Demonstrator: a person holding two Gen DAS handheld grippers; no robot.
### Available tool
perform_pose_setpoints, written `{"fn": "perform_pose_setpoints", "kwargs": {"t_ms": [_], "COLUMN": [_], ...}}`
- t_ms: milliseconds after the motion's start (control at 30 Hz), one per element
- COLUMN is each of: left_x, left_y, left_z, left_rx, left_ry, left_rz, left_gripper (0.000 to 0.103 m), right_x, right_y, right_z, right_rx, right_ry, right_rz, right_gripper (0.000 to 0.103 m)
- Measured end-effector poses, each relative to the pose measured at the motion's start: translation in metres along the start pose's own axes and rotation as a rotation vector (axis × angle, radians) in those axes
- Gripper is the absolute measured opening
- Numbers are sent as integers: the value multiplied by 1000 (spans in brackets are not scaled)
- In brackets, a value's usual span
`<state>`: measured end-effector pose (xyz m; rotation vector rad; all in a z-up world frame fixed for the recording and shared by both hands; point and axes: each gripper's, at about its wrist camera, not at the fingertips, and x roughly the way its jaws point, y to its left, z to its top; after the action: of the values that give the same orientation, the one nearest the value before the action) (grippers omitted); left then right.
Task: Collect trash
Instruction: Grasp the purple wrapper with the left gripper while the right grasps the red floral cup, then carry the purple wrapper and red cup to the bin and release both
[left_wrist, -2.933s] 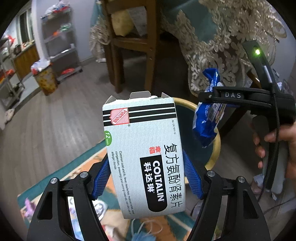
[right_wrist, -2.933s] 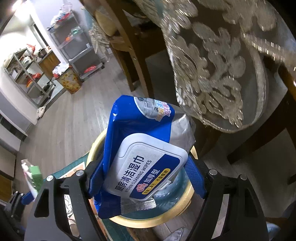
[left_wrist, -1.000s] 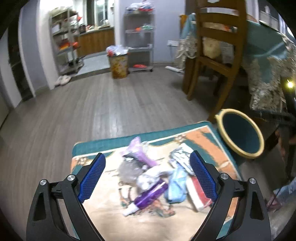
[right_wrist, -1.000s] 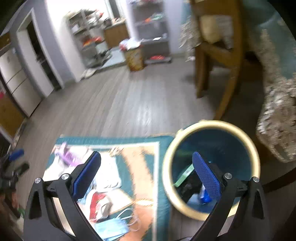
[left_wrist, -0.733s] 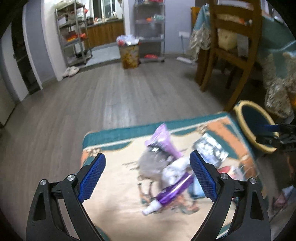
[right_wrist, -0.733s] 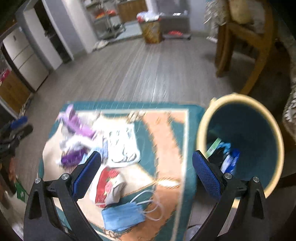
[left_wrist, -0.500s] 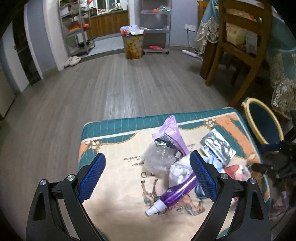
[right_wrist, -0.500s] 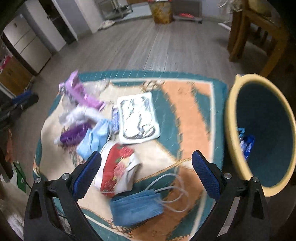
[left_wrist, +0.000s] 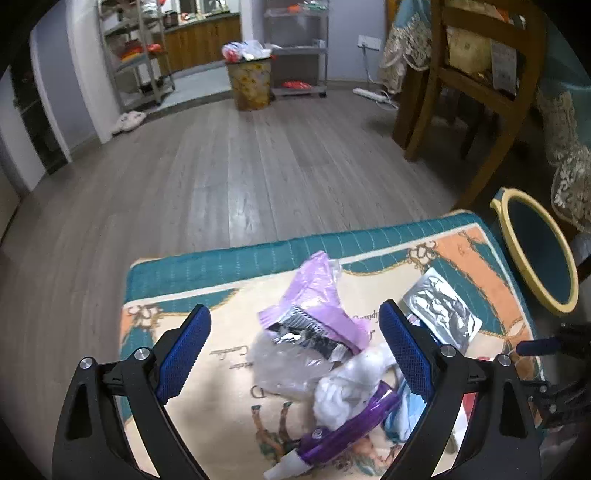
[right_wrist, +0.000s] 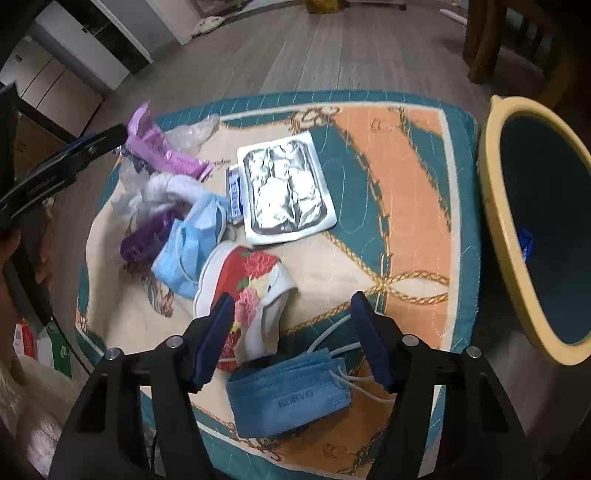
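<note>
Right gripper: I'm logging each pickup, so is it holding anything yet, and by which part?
Nothing is held. The right gripper has its jaws closing above the folded blue face mask and its ear loops, pads not yet pressing on anything.

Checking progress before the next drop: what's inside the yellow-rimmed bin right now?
In the right wrist view, the bin shows only a bit of blue wrapper against its teal inner wall. Its bottom runs out of frame, so anything else there can't be seen.

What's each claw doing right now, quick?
Left claw: open, empty, above the purple wrapper.
Right claw: closing, nothing gripped yet, over the blue mask.
</note>
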<state>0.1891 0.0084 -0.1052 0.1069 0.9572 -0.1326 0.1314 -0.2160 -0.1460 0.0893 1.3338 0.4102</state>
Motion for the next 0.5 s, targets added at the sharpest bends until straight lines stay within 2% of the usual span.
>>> {"fn": "perform_pose_setpoints", "kwargs": {"t_ms": [67, 133, 167, 200, 233, 300, 367, 500], "left_x": [6, 11, 14, 14, 14, 9, 2, -10], "left_y": [-2, -4, -5, -4, -5, -5, -6, -10], "left_z": [0, -2, -2, -3, -4, -4, -3, -3], "left_rx": [8, 17, 26, 31, 33, 43, 45, 58], "left_ry": [18, 44, 65, 78, 79, 70, 57, 37], "left_rz": [-4, -7, -11, -17, -24, -36, -54, -83], "left_gripper": [90, 75, 59, 53, 52, 43, 35, 27], "right_x": [3, 6, 8, 8, 9, 7, 4, -8], "right_y": [0, 2, 3, 4, 5, 8, 10, 13], "right_z": [-2, -1, -1, -1, -1, 0, 2, 3], "right_rx": [-9, -17, -21, -26, -32, -50, -59, -62], "right_ry": [18, 31, 38, 41, 44, 44, 40, 15], "right_rz": [9, 20, 30, 36, 38, 43, 41, 39], "right_gripper": [53, 44, 39, 34, 30, 19, 14, 11]}}
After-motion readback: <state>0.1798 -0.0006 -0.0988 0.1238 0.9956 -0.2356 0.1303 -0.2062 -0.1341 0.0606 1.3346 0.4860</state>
